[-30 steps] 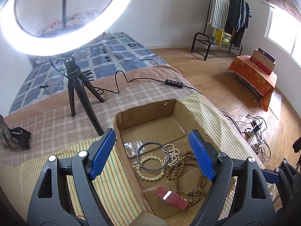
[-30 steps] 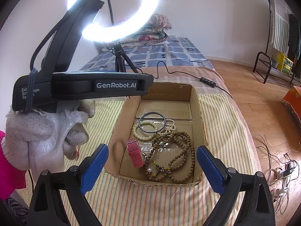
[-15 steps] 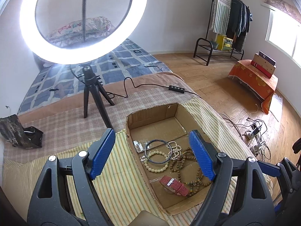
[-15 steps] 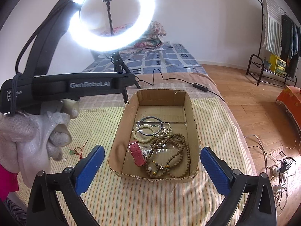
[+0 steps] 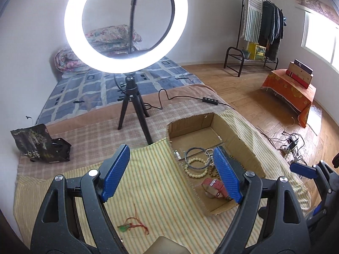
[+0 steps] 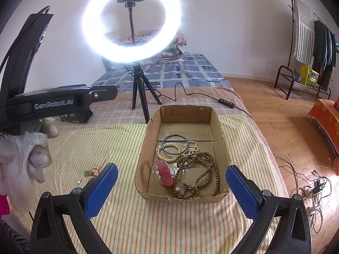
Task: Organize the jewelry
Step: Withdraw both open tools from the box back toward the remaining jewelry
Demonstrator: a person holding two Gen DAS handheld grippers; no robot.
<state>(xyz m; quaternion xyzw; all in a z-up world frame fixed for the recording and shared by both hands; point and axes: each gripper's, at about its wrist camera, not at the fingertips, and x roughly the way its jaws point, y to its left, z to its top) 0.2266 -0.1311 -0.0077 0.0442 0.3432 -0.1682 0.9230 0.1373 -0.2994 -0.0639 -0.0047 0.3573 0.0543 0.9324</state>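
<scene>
Jewelry (image 6: 186, 165) in box (image 6: 220, 131) (both grippers wide).

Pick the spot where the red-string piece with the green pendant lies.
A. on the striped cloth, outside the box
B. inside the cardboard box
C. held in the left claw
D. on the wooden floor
A: the red-string piece lies on the striped cloth, apart from the cardboard box.

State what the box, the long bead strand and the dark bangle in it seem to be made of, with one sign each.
Box: corrugated cardboard, matte brown, ragged cut rim.
Bead strand: probably wood, dull brown round beads.
Bangle: unclear, perhaps metal or stone; thin, dark, smooth ring.
</scene>
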